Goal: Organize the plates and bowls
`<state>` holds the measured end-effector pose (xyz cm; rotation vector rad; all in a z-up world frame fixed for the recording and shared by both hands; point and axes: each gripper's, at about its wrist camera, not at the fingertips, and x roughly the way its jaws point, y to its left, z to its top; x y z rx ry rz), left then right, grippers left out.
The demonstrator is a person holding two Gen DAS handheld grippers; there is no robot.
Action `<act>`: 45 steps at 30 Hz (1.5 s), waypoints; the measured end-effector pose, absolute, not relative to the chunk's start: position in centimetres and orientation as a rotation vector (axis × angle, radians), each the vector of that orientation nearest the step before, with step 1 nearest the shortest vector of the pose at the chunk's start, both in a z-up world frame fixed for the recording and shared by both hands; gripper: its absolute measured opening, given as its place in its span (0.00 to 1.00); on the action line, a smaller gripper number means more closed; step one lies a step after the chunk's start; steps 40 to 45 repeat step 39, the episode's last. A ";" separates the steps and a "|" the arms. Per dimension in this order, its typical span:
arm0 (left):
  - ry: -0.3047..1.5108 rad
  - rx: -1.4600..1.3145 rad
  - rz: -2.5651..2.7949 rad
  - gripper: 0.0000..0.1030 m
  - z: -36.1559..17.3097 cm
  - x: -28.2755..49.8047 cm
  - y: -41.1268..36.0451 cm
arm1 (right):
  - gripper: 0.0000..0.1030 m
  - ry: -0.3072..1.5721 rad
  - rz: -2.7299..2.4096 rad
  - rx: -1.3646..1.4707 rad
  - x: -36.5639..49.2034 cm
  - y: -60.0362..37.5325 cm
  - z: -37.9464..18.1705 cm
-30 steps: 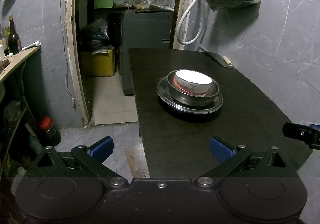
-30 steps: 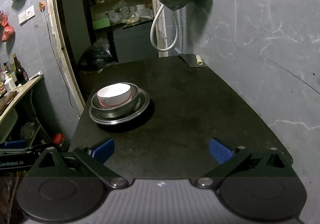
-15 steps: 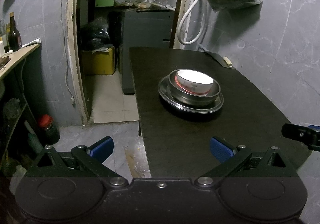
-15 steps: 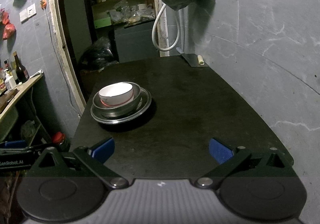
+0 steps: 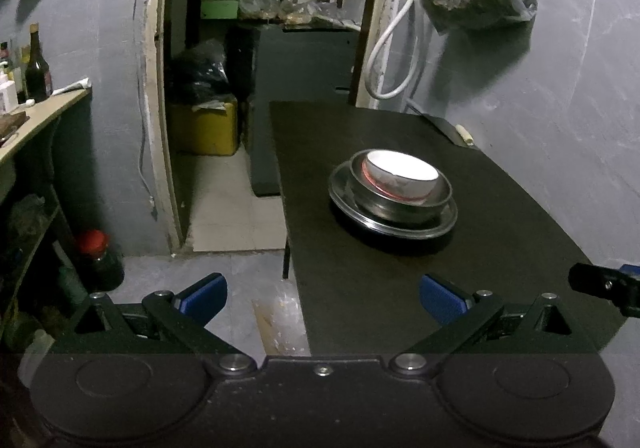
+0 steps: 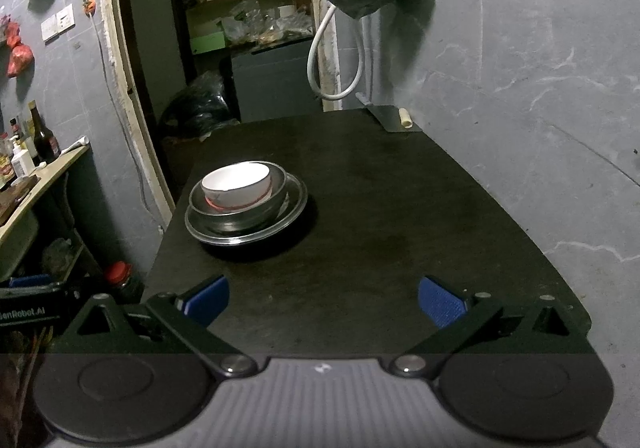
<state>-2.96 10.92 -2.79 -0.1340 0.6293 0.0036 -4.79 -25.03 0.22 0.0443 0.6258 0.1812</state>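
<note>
The white bowl [image 6: 237,185] sat nested in a steel bowl [image 6: 240,208], which rested on a steel plate [image 6: 246,226] near the left edge of the dark table [image 6: 400,228], so the stacking looked finished or nearly so. Any next move would call for a reach forward to the stack. It lay well ahead of both the left gripper [image 5: 323,296] and the right gripper [image 6: 323,298], each spread wide and empty at the near end of the table.
</note>
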 end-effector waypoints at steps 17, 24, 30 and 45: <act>0.621 -0.197 -0.014 0.99 -2.3 -2.5 11.4 | 1.00 0.630 0.183 0.033 -4.7 -24.9 0.2; 0.669 -0.152 0.049 0.99 -2.6 -2.3 10.8 | 1.00 0.632 0.180 0.034 -4.7 -25.0 0.1; 0.674 -0.163 0.032 0.99 -2.6 -2.2 10.8 | 1.00 0.635 0.177 0.039 -4.7 -25.3 0.0; 0.675 -0.162 0.016 0.99 -2.7 -2.4 10.2 | 1.00 0.637 0.177 0.041 -4.7 -25.5 -0.1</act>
